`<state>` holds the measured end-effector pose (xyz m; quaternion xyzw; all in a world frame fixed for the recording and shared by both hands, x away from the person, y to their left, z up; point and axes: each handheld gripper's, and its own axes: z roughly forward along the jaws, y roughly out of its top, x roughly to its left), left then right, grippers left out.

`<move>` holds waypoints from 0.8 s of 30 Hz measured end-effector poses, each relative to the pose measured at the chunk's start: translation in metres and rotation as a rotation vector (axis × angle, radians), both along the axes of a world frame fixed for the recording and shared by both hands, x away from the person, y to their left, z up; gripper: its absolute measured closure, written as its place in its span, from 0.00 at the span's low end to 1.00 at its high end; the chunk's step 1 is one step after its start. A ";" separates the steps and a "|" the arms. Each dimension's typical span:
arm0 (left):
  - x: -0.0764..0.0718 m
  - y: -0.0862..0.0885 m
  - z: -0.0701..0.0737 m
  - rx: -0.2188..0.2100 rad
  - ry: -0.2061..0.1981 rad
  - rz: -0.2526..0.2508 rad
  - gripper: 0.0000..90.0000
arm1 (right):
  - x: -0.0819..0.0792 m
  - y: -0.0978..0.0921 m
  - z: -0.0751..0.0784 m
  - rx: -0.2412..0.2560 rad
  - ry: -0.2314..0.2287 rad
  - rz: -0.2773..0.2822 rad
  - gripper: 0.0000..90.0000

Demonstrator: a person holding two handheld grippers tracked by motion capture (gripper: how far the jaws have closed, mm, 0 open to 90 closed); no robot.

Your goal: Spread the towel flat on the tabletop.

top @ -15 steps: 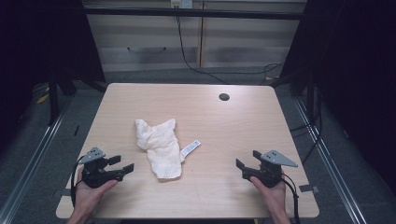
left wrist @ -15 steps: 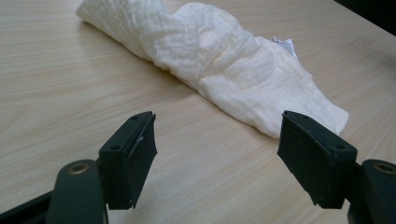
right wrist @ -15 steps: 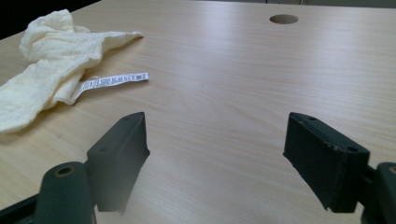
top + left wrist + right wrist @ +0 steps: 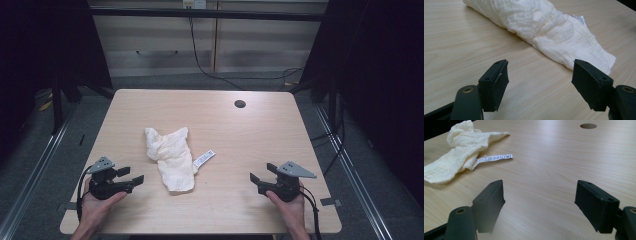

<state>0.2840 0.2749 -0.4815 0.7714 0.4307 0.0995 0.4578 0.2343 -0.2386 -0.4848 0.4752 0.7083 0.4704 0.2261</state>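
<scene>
Since the earlier frame almost nothing has shifted: both grippers rest at the same spots. The crumpled cream muslin cloth (image 4: 170, 157) lies on the pale wooden table (image 4: 240, 140), its white printed label (image 4: 204, 158) sticking out on the side away from the left gripper (image 4: 131, 176), which sits just beside the cloth's near end, jaws spread wide and empty. The right gripper (image 4: 259, 180) sits well apart from the cloth, jaws likewise spread, holding nothing.
</scene>
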 end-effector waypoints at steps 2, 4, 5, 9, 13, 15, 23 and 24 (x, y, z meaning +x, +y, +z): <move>0.000 -0.001 0.000 -0.001 0.001 -0.001 0.32 | 0.000 0.000 0.000 -0.005 0.001 0.012 0.31; 0.001 -0.002 0.000 0.000 0.002 -0.002 0.34 | 0.000 0.001 0.000 0.002 0.014 0.030 0.31; 0.001 -0.002 0.000 0.006 0.007 -0.001 0.35 | 0.000 0.001 0.000 0.004 0.014 0.036 0.31; 0.007 -0.007 0.000 -0.005 0.015 0.010 0.38 | 0.001 0.004 0.000 -0.007 0.030 0.051 0.32; 0.015 -0.014 0.006 0.000 -0.007 0.011 0.41 | 0.002 0.005 0.000 -0.022 0.035 0.055 0.31; 0.020 -0.018 0.013 -0.007 -0.022 0.004 0.41 | 0.002 0.006 0.000 -0.015 0.041 0.065 0.31; 0.035 -0.032 0.024 -0.005 -0.032 -0.006 0.41 | 0.008 0.010 0.002 -0.022 0.058 0.091 0.31; 0.039 -0.036 0.023 -0.010 -0.018 -0.013 0.41 | 0.009 0.011 0.002 -0.023 0.051 0.099 0.31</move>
